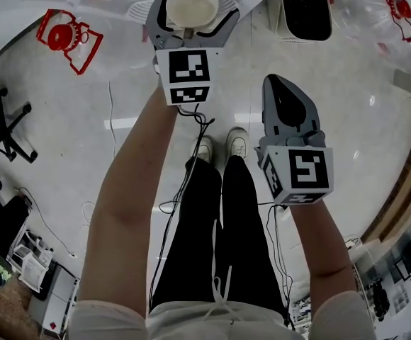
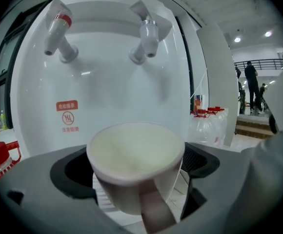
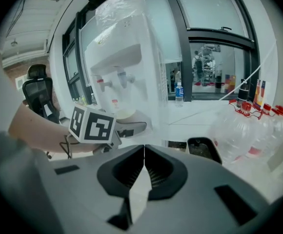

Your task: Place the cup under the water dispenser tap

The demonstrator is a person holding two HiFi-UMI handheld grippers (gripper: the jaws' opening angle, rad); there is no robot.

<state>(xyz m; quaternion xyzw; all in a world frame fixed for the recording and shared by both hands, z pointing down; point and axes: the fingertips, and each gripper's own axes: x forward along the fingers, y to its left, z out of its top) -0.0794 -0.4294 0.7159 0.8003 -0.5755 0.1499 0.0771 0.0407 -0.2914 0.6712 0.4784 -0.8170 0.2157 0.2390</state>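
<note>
A cream paper cup (image 2: 135, 155) stands on the white drip tray (image 2: 102, 201) of the water dispenser (image 2: 107, 96), roughly below its right-hand tap (image 2: 145, 40); the red-marked tap (image 2: 58, 33) is to the left. My left gripper (image 2: 137, 164) is open, its jaws spread wide on either side of the cup without pressing it. The head view shows the same cup (image 1: 191, 4) between the left gripper's (image 1: 191, 13) jaws. My right gripper (image 1: 276, 83) hangs back to the right, shut and empty; its jaws (image 3: 144, 150) meet in the right gripper view.
A black bin (image 1: 306, 7) stands right of the dispenser. Clear water bottles with red caps (image 3: 251, 123) lie at the right. A red bottle carrier (image 1: 67, 37) and an office chair base (image 1: 10, 126) are on the floor to the left. Cables trail by my feet.
</note>
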